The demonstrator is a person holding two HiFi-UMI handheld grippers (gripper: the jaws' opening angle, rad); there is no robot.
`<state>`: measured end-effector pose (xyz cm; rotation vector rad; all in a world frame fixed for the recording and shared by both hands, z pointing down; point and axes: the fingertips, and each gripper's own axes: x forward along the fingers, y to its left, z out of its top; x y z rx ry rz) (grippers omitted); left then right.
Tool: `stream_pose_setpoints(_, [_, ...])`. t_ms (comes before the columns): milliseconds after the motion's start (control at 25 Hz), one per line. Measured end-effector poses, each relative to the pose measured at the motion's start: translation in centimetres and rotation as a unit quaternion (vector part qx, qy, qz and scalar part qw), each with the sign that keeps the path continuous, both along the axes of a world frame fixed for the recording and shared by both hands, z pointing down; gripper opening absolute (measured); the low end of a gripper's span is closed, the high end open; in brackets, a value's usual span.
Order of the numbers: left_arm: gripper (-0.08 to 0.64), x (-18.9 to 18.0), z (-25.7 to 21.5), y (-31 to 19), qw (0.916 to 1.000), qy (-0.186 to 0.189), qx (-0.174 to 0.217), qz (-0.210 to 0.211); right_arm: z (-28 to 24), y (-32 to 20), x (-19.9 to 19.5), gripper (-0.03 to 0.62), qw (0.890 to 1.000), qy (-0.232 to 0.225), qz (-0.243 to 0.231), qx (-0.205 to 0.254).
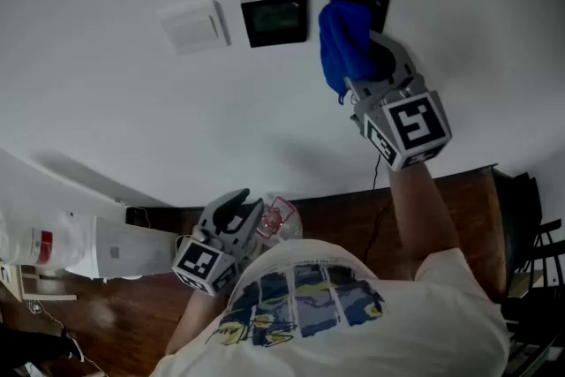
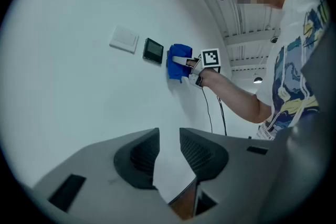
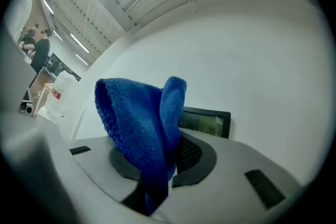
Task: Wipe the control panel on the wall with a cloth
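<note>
The right gripper (image 1: 378, 57) is clamped on a bunched blue terry cloth (image 1: 344, 44), which covers the rightmost dark control panel (image 1: 371, 4) on the wall. Wiping seems under way; next, firm strokes across it. The left gripper (image 1: 237, 212) hangs low, slightly parted, empty.

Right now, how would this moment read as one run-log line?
right gripper: shut on cloth | cloth: at panel, contact unclear | left gripper: open, empty

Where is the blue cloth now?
Head view, upper right: the blue cloth is clamped in the right gripper, covering part of the rightmost wall panel, beside the middle panel.
</note>
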<state>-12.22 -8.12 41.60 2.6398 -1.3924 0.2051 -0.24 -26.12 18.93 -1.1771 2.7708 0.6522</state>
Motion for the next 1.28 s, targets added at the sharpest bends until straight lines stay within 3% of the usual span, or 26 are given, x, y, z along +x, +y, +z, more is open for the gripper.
stream_pose_setpoints(400, [0.097,0.6,0.4,-0.4,1.0000,-0.001,0.000,-0.005,-1.1,-1.3,1.7,0.098,1.000,0.001,0.014,0.006])
stream_pose_setpoints(880, [0.097,2.8,0.2,-1.1,0.9999,0.004,-0.004,0.009,-1.3,-3.1,9.8,0.098,0.996,-0.017,0.086,0.003])
stream_pose_setpoints(1280, [0.097,2.5,0.2,-0.7,0.9999,0.000,-0.008,0.012,-1.4,-2.6,11.0,0.098,0.996,-0.023,0.087,0.017])
